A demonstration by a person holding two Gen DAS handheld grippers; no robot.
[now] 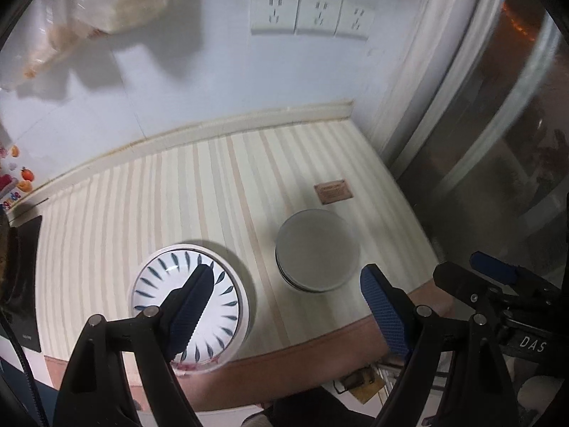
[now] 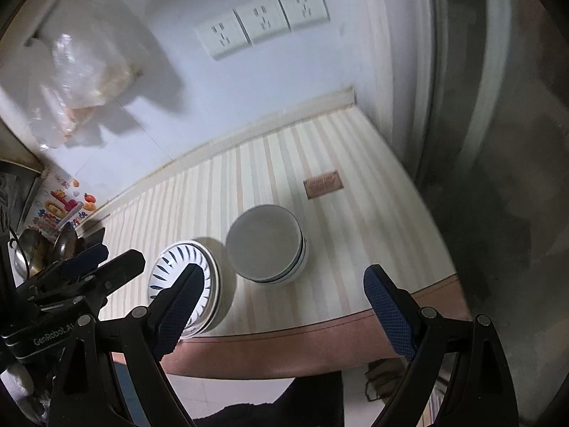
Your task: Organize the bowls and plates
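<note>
- The landmark here is the gray bowl stack (image 1: 317, 249) on the striped desk (image 1: 160, 206). Everything below is told from it.
- Far to the left of the stack, by the wall, you have a colorful box (image 2: 62, 210) and some metal spoons (image 2: 62, 243). They are well apart from the dishes.
- Just left of the stack sits the plate with blue leaf marks (image 1: 192, 306). It looks like more than one plate piled up. It lies close to the front edge of the desk.
- Your left tongs (image 1: 288, 306) are spread wide and grasp nothing. One finger (image 1: 192, 306) hangs over the leaf plate, the other sits on the near side of the stack.
- The stack itself is a few bowls nested together, to the right of the leaf plate and not touching it.
- Your right tongs (image 2: 284, 306) are spread wide too, with nothing in them. The stack shows between the two fingers.
- Behind the stack, a small brown label (image 1: 333, 191) lies flat on the desk.
- What could go wrong: the leaf plate is so near the edge that a bump from a finger could slide it off the desk.
- If you pinch only the top bowl, it may tip, because smooth rims slip.
- Your two tongs are close together, so they could knock into each other.
</note>
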